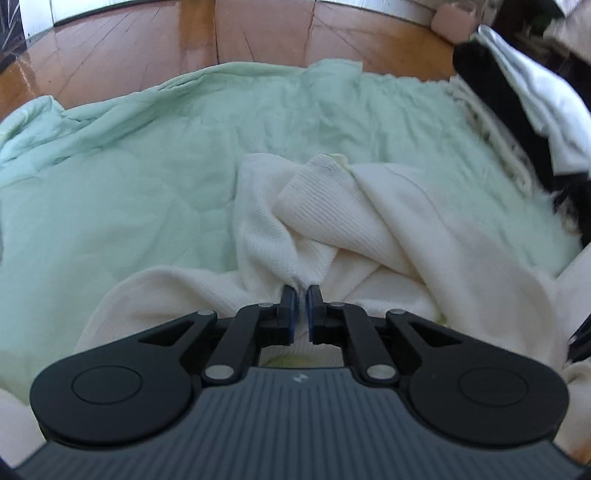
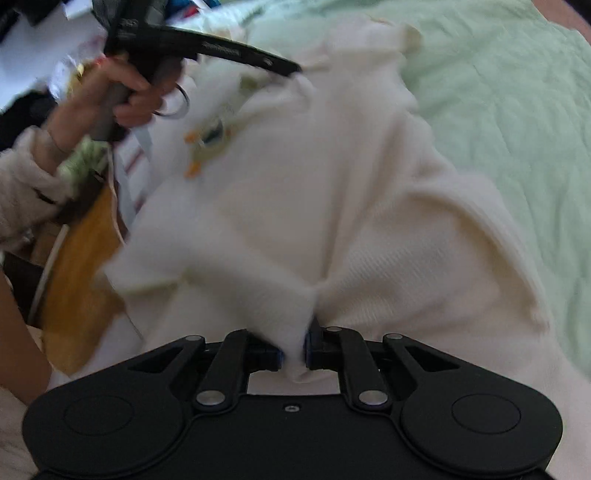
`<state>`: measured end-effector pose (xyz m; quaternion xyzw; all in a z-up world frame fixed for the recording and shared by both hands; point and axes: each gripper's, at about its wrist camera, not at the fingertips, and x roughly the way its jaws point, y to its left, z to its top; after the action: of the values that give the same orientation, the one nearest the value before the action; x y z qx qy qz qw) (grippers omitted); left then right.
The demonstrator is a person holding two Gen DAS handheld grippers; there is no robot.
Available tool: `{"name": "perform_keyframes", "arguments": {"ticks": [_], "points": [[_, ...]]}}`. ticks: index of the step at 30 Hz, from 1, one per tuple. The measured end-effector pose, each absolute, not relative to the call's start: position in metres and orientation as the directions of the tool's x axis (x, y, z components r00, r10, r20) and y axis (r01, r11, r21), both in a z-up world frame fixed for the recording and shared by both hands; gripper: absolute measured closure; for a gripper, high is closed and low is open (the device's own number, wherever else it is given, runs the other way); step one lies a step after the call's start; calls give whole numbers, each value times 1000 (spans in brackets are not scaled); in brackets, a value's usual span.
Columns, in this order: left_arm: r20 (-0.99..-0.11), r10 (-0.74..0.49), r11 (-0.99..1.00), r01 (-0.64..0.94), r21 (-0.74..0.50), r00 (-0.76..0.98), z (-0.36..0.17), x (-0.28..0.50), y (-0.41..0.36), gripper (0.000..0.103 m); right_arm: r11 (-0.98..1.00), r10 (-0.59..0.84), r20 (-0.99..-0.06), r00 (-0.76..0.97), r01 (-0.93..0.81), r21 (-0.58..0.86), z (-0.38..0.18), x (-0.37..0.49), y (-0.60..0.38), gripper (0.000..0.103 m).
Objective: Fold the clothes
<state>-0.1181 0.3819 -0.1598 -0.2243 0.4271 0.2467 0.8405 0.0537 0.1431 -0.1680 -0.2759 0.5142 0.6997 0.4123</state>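
Observation:
A cream knit garment [image 1: 332, 221] lies bunched on a pale green quilt [image 1: 129, 166]. My left gripper [image 1: 300, 291] is shut on a pinch of its fabric, which fans out from the fingertips. In the right wrist view the same cream garment [image 2: 332, 184] fills the middle, with a small coloured print [image 2: 207, 144] on it. My right gripper [image 2: 295, 350] is shut on a thick fold of that cloth. The other gripper [image 2: 295, 68], held by a hand [image 2: 129, 96], grips the garment's far edge at the upper left.
Wooden floor [image 1: 221, 33] lies beyond the quilt's far edge. A pile of white and black clothes [image 1: 524, 110] sits at the right. In the right wrist view, a yellow item [image 2: 81, 266] and clutter lie at the left, and the green quilt [image 2: 498, 92] spreads right.

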Motion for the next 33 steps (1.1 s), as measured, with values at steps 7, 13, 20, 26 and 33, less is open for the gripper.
{"name": "perform_keyframes", "arguments": {"ticks": [7,13,20,26,33], "points": [[-799,300,749,-647,-140,521,-146,-116,399,69,69,534,-821,-201,-958,279,-130,78,126,88],[-790,306,746,-649,-147,531,-149,-112,400,66,272,648,-717,257,-957,-96,-99,112,133,93],[-736,389,734,-669,-115,554,-135,-112,396,65,442,631,-669,393,-891,-106,-84,151,132,100],[-716,465,696,-715,-68,521,-132,-110,405,63,507,559,-600,573,-808,-299,-77,145,162,82],[-736,460,675,-734,-75,498,-144,-104,420,62,387,495,-742,452,-879,-277,-102,133,157,57]]}}
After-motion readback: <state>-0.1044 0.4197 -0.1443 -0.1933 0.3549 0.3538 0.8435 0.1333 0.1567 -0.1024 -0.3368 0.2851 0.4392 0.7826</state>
